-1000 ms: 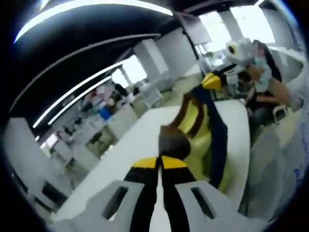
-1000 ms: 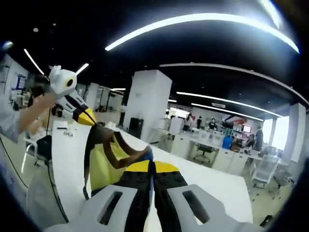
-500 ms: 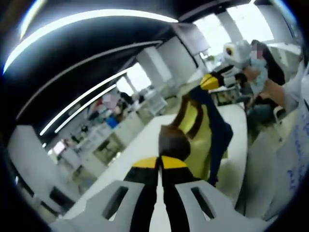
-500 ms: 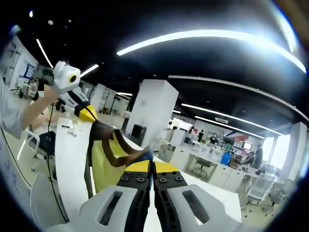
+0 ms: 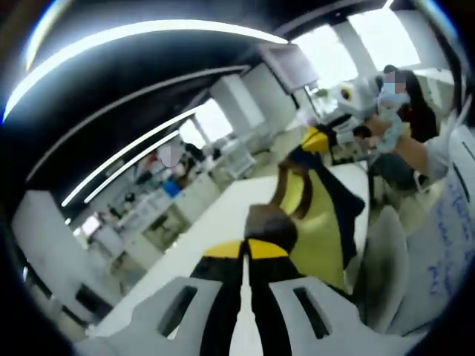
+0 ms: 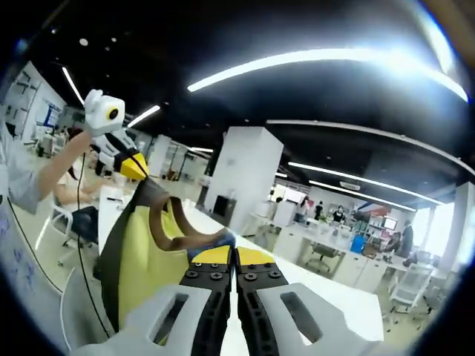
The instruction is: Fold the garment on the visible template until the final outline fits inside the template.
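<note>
In the left gripper view, my left gripper (image 5: pixel 246 248) has its black, yellow-tipped fingers pressed together on a brown-trimmed edge of the yellow sleeveless garment with brown and navy borders (image 5: pixel 319 222). The cloth is lifted off the long white counter (image 5: pixel 200 230) and stretches up and away toward the right gripper (image 5: pixel 318 139), which comes in from the upper right and pinches the far edge with its yellow tips. A person's hand (image 5: pixel 386 122) holds that gripper. A pale grey chair back (image 5: pixel 378 278) stands at the right, just beside the counter edge. Long ceiling light strips (image 5: pixel 141 33) curve overhead, and people sit at desks far off on the left, too blurred to make out.

In the right gripper view, my right gripper (image 6: pixel 234 256) has its fingers together, clamped on the brown neckline edge of the garment (image 6: pixel 145 256). The yellow panel hangs broad to the left of the fingers, raised above the counter (image 6: pixel 319 285), with a dark border along its outer side. The left gripper (image 6: pixel 132 165) enters from the upper left, closed on the opposite edge of the cloth, held up by a hand (image 6: pixel 87 141) on a bare forearm. A white square pillar (image 6: pixel 241 174) stands behind, and a black cable (image 6: pixel 78 245) hangs down at the left. I cannot make out any template on the counter.
</note>
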A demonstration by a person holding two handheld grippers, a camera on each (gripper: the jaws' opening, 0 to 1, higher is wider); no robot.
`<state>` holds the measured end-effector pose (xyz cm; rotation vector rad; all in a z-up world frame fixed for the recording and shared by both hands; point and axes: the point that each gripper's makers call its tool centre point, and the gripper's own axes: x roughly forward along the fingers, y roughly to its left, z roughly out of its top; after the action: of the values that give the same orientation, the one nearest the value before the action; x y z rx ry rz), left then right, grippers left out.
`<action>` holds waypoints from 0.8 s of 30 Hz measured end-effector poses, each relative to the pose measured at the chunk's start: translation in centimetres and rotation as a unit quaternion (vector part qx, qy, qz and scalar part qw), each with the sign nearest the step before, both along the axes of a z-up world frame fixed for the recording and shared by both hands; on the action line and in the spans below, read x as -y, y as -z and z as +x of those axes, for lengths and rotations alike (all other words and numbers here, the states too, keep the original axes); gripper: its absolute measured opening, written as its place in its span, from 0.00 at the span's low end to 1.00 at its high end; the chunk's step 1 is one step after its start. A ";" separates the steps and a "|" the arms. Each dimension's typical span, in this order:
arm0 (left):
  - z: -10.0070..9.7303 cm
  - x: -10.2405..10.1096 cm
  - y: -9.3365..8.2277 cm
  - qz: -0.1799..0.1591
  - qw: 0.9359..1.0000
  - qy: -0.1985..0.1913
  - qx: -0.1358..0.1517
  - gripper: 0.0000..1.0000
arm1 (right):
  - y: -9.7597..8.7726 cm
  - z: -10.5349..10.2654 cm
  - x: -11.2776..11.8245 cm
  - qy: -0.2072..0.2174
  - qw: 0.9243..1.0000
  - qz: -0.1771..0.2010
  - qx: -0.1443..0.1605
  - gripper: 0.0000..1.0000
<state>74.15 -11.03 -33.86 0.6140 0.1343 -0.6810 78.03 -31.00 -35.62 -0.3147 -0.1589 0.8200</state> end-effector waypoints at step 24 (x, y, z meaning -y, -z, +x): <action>13.7 -3.8 11.6 0.012 0.992 -0.068 -0.102 0.00 | 11.3 12.3 -2.2 0.008 0.991 -0.025 -0.134 0.01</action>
<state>87.90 -7.25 -45.43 0.5530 0.3709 -0.6097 90.30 -28.76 -46.90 -0.2492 0.1141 0.8440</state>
